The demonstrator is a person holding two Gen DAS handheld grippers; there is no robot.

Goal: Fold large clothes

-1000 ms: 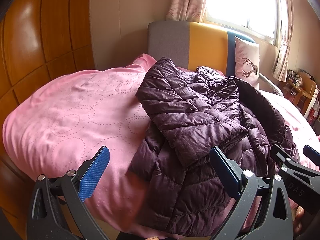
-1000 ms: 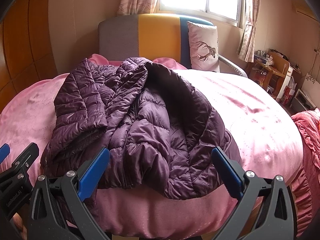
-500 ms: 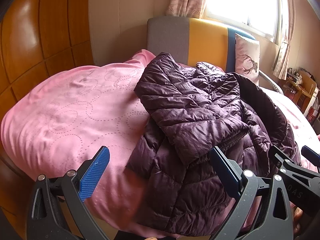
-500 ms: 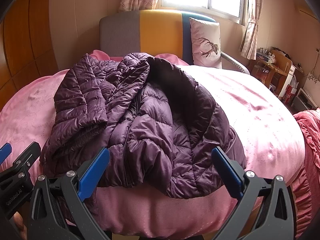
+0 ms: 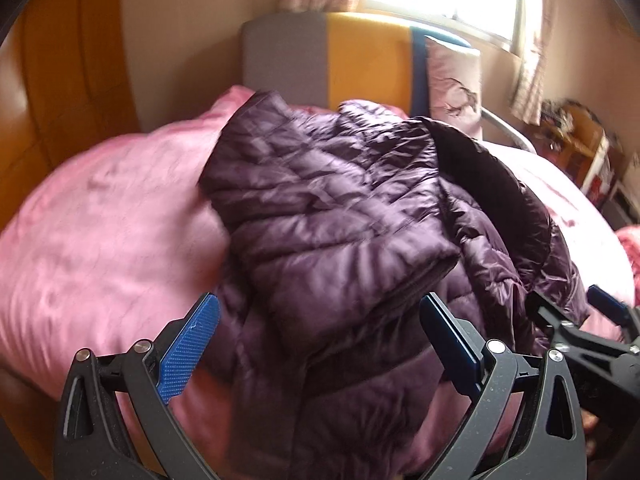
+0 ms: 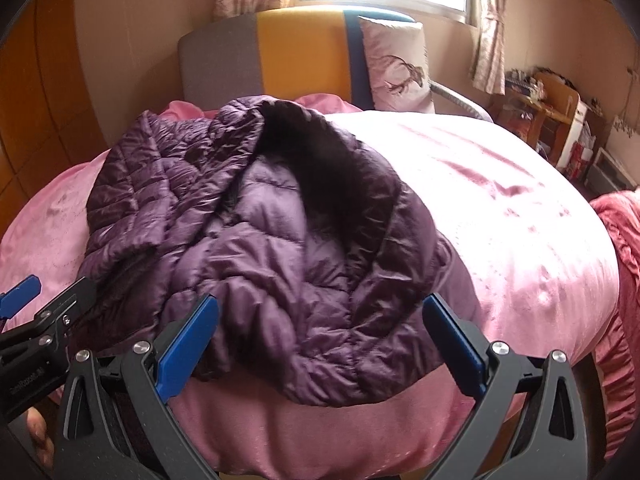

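The bed (image 6: pixel 500 216), under a pink cover, fills both views, and everything here is placed against it. Its headboard (image 6: pixel 280 56) stands at the far end, with a pillow (image 6: pixel 396 68) propped on the right of that end.

The jacket (image 6: pixel 256 240), a purple quilted one, lies in a rumpled heap on the near half of the bed, toward its left side, with its hem hanging over the near edge. One sleeve (image 5: pixel 320 232) is thrown across the body, its cuff pointing to the near right. The dark lining shows along the open right side of the heap.

The left claw (image 5: pixel 320 340) hangs at the near edge of the bed, its fingers wide apart and empty, with the sleeve cuff just beyond them. The right claw (image 6: pixel 320 340) waits beside it at the same edge, also spread and holding nothing, the jacket's near front bulging between and just past its fingers.

The step in hand looks like the first grasp. It would go best by taking the sleeve cuff and the hem corner separately, pinching a single layer of the puffy cloth, then drawing the jacket flat on the bed before any fold.
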